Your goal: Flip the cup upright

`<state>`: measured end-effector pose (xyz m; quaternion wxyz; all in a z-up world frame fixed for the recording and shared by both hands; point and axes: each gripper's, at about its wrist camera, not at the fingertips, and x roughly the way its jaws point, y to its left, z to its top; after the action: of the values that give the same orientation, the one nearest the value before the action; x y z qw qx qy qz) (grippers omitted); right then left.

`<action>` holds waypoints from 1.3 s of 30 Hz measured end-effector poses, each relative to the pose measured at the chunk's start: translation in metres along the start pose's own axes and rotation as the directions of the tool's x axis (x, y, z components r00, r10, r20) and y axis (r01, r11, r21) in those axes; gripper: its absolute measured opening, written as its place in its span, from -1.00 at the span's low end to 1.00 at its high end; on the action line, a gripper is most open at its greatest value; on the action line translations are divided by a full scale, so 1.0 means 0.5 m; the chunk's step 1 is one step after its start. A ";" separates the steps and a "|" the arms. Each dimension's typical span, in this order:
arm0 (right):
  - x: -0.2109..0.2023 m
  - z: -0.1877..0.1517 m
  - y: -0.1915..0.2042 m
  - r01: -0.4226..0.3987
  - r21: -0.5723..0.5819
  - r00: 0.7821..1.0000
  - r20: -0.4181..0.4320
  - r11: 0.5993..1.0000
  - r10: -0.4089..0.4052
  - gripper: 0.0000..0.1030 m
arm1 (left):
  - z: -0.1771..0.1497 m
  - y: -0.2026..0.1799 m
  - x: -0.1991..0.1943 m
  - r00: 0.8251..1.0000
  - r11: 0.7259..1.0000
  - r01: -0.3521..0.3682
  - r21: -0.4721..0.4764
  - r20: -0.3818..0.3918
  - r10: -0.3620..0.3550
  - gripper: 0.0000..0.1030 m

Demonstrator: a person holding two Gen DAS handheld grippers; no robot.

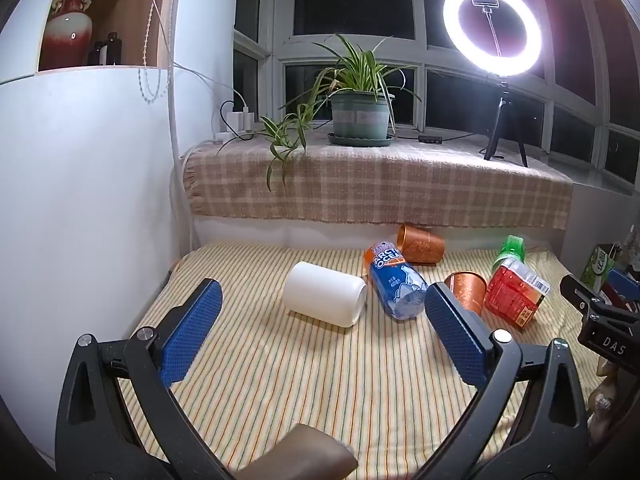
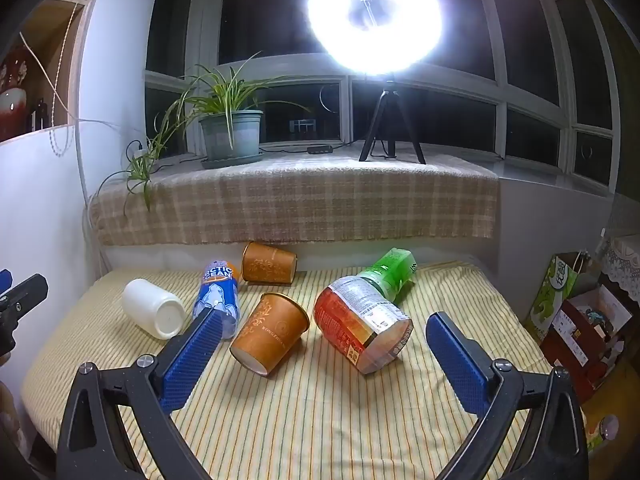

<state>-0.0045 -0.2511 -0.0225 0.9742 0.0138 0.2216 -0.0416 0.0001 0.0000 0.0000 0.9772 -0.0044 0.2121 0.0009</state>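
A white cup (image 1: pixel 324 299) lies on its side on the striped cloth, also in the right wrist view (image 2: pixel 154 314). An orange cup (image 2: pixel 270 334) lies on its side near the middle; it shows partly in the left wrist view (image 1: pixel 466 290). A second orange cup (image 2: pixel 269 263) lies on its side at the back (image 1: pixel 420 245). My left gripper (image 1: pixel 322 326) is open and empty, just short of the white cup. My right gripper (image 2: pixel 320 354) is open and empty, in front of the near orange cup and a red-labelled tub (image 2: pixel 362 332).
A blue bottle (image 1: pixel 396 286) lies beside the white cup, also in the right wrist view (image 2: pixel 219 296). A green bottle (image 2: pixel 390 272) lies behind the tub. A plaid-covered ledge (image 2: pixel 296 200) holds a potted plant (image 2: pixel 230 132) and a ring light tripod (image 2: pixel 390 120). Bags (image 2: pixel 576 320) stand at the right.
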 end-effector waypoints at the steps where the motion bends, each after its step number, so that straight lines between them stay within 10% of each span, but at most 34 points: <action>1: -0.001 0.000 0.000 0.001 -0.002 1.000 0.001 1.000 -0.001 0.99 | 0.000 0.000 0.000 1.000 1.000 0.002 -0.003 0.001 -0.002 0.99; 39: 0.004 0.001 0.000 0.003 0.005 1.000 0.002 1.000 -0.003 0.99 | -0.001 0.000 0.000 1.000 1.000 0.003 -0.007 0.006 -0.003 0.99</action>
<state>-0.0024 -0.2511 -0.0228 0.9743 0.0157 0.2205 -0.0437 0.0002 0.0000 -0.0004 0.9778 -0.0082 0.2092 0.0003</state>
